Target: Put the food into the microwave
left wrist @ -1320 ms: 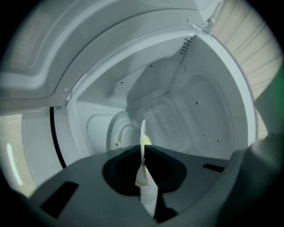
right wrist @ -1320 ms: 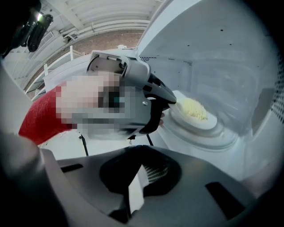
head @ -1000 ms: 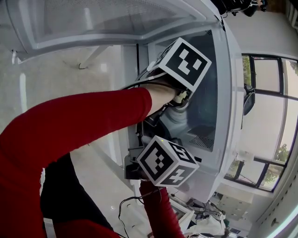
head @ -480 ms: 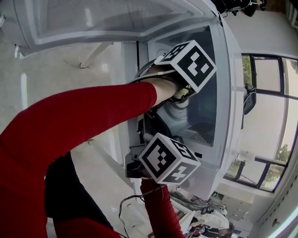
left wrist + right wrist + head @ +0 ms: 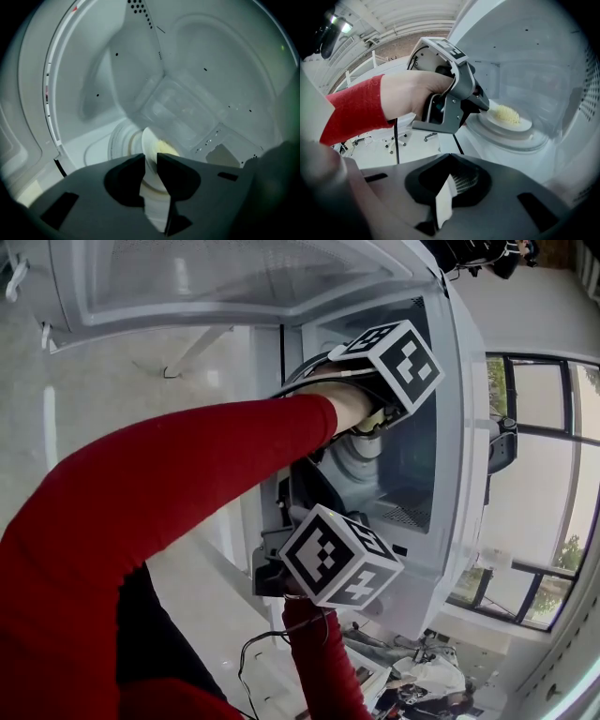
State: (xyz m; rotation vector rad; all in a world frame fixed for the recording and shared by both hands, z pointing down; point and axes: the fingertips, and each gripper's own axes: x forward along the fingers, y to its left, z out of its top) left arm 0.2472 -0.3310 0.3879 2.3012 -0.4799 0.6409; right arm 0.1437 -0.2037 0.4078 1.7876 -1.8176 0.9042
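Note:
A white plate with yellow food rests on the glass turntable inside the open microwave. My left gripper reaches into the cavity at the plate's near rim. In the left gripper view the plate and the food show through the gap of my left gripper. Its jaws are opening, with the rim between them and not pinched. My right gripper waits outside the cavity, below the left one, shut and empty; its marker cube is in the head view.
The microwave door stands swung open at the top of the head view. The cavity's walls close in around the left gripper. A black cable hangs below the right hand. Windows lie to the right, office chairs beyond.
The left gripper's cube has shifted right, deeper into the microwave, and rolled a little. The right gripper has stayed put.

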